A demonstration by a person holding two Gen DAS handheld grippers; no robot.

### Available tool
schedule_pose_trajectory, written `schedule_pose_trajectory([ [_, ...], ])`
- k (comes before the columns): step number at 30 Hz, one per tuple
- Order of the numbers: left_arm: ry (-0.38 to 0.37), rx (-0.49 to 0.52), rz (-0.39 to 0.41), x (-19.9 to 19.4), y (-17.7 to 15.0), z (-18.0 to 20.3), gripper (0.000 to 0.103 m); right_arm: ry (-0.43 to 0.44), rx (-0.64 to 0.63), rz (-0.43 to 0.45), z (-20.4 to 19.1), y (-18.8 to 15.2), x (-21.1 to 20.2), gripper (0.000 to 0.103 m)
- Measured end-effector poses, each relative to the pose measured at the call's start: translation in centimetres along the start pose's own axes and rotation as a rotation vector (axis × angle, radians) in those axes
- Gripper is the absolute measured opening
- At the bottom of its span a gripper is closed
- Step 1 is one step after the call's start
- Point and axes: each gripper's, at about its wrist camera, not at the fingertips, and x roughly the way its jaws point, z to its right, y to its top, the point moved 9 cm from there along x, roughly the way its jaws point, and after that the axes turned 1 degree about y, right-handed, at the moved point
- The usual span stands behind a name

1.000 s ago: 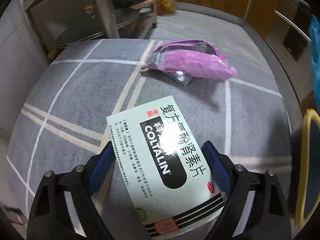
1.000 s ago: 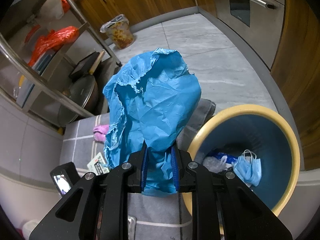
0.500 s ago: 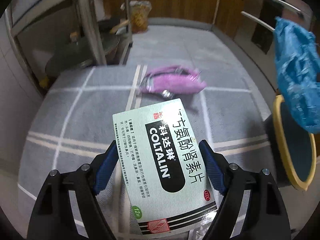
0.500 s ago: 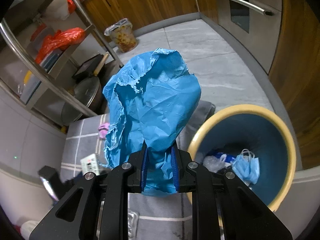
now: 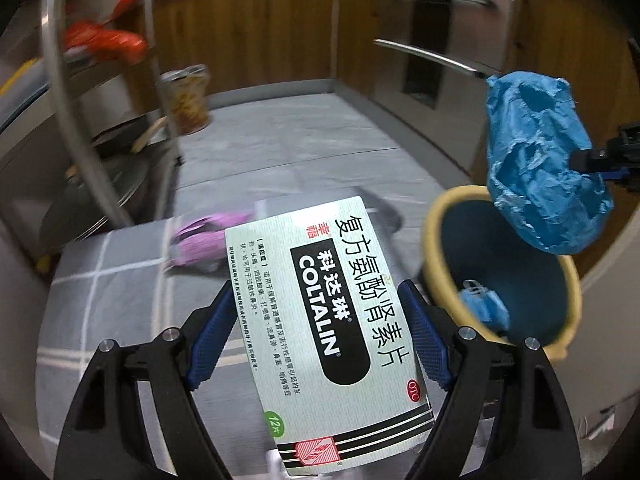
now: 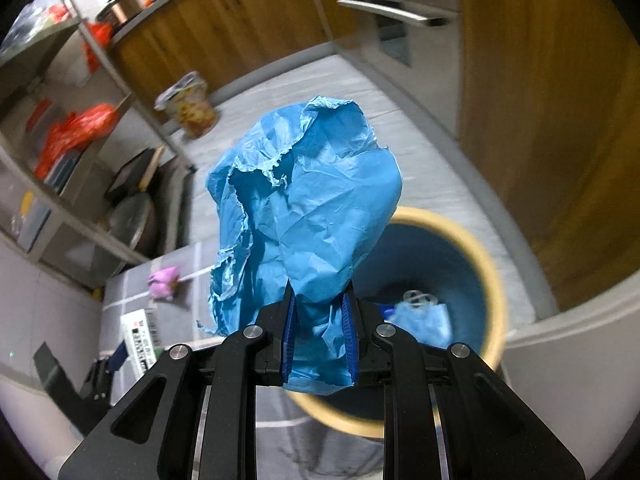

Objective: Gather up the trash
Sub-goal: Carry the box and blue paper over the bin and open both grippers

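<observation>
While you carry the medicine box (image 5: 324, 320) in your left gripper (image 5: 320, 332), its blue pads (image 5: 424, 344) press on the box's two long edges, so the jaws stand wide but closed on it, having just drawn in a little. A flat carton like this is probably light and fairly stiff across its width, though it would buckle if squeezed hard, so the hold on the edges near the middle suits it. From the left wrist you see the bin (image 5: 444, 204) low to the right, its yellow rim close to the box's far corner, with a face mask (image 5: 484, 308) already inside. A purple wrapper (image 5: 200, 240) lies beyond on the grey checked mat (image 5: 112, 280), not yet collected. The blue paper (image 5: 540, 160) hangs over the bin's far side, and it is the one thing crowding your drop.

From the right wrist, your right gripper (image 6: 318, 332) has its jaws nearly together, clamped on the lower end of that crumpled paper. It looks light, soft and easily torn, so the pinch at the bunched end is the sensible place. The bin's mouth sits just behind and below it. The metal shelf rack (image 6: 132, 112) and a lined basket (image 6: 192, 104) stand well off to the left, out of your way.
</observation>
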Motion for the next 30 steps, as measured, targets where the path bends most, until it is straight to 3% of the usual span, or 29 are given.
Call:
schedule_pose_trajectory([
  [8, -0.114, 0.06, 0.007, 0.5, 1.4, 6.2, 0.079, -0.101, 0.053, 0.015, 6.1, -0.2, -1.2, 0.022],
  [14, -0.186, 0.158, 0.022, 1.3, 1.5, 11.1, 0.079, -0.162, 0.055, -0.014, 9.1, -0.9, -0.6, 0.022],
  [21, -0.213, 0.255, 0.004, 3.2, 0.8, 15.3, 0.079, -0.222, 0.042, -0.07, 10.7, -1.7, 1.3, 0.022],
  [30, -0.212, 0.299, -0.016, 5.7, 0.8, 16.8, 0.079, -0.261, -0.003, -0.146, 11.2, -3.0, 3.9, 0.022],
])
